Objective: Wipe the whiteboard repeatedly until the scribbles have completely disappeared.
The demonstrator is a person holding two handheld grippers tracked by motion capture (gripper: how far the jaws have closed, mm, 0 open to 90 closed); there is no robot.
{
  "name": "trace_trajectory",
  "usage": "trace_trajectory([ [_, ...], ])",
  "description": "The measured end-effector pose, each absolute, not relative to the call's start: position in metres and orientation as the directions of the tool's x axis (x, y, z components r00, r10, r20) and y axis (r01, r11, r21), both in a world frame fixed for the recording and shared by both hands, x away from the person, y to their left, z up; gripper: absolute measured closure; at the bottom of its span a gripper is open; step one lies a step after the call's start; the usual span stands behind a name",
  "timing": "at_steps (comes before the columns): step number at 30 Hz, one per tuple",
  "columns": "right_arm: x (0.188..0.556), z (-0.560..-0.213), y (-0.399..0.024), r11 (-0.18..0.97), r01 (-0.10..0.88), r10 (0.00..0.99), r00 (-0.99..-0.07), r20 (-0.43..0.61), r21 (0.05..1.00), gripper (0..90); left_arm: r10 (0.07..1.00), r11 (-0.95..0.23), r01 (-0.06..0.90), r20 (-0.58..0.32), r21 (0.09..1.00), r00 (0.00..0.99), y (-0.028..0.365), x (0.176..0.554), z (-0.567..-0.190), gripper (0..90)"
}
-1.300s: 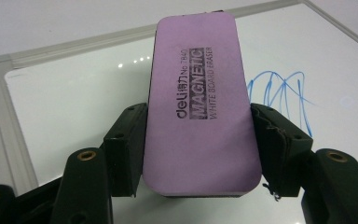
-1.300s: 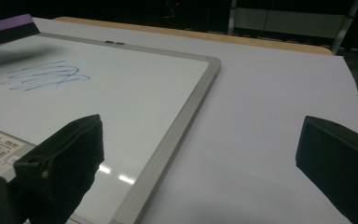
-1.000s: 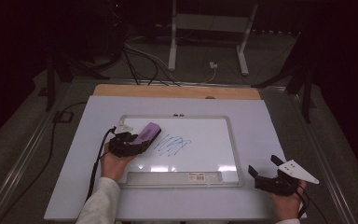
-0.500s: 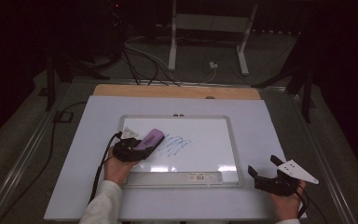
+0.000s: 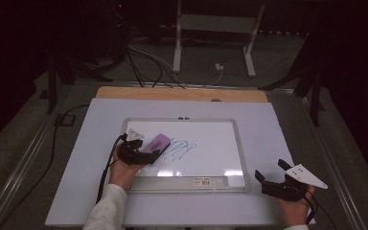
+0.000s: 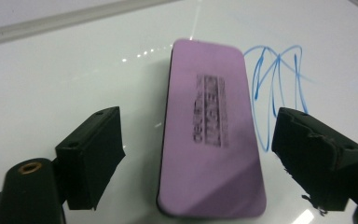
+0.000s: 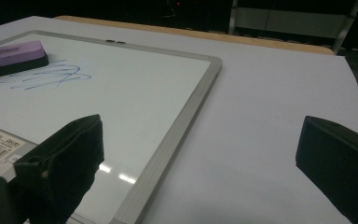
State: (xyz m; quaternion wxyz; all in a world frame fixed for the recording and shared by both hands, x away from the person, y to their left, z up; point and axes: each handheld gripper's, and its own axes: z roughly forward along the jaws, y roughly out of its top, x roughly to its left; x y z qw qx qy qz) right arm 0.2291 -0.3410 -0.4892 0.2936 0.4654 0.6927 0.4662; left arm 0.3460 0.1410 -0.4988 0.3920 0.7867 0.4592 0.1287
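Observation:
A purple eraser (image 5: 154, 143) lies flat on the left part of a framed whiteboard (image 5: 211, 160), just left of a blue scribble (image 5: 179, 149). My left gripper (image 5: 151, 149) straddles the eraser (image 6: 212, 135); its jaws have just been opening, and a gap shows on each side between pad and eraser. Beside it the scribble (image 6: 275, 88) shows past the right jaw. My right gripper (image 5: 270, 169) rests open on the table off the board's right front corner, nothing between its jaws. From the right gripper (image 7: 203, 140), the eraser (image 7: 11, 55) lies far left.
The whiteboard sits on a white table sheet (image 5: 278, 134) with a wooden strip (image 5: 182, 94) along the far edge. A barcode label (image 5: 211, 180) is on the board's front frame. Cables (image 5: 148, 67) and stand legs (image 5: 177, 43) lie on the floor beyond.
The left gripper came down and toward the front of the board with the eraser, then let go of it; the eraser now lies flat. The right gripper stayed put.

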Motion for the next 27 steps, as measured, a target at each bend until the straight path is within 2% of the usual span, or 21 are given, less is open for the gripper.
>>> trace_trajectory([
  [4,0.229,-0.49,-0.341,0.134,0.371,0.918,-0.396,0.026,0.919,0.9,0.816,-0.273,0.632,-0.173,0.725,0.551,0.135,0.354,-0.498,19.1],
  [15,0.229,-0.489,-0.342,0.133,0.372,0.918,-0.396,0.028,0.918,0.9,0.806,-0.34,0.641,-0.137,0.689,0.575,0.121,0.363,-0.505,40.7],
  [27,0.229,-0.489,-0.342,0.133,0.374,0.918,-0.396,0.029,0.918,1.0,0.839,-0.328,0.657,-0.11,0.678,0.533,0.127,0.364,-0.503,41.6],
])
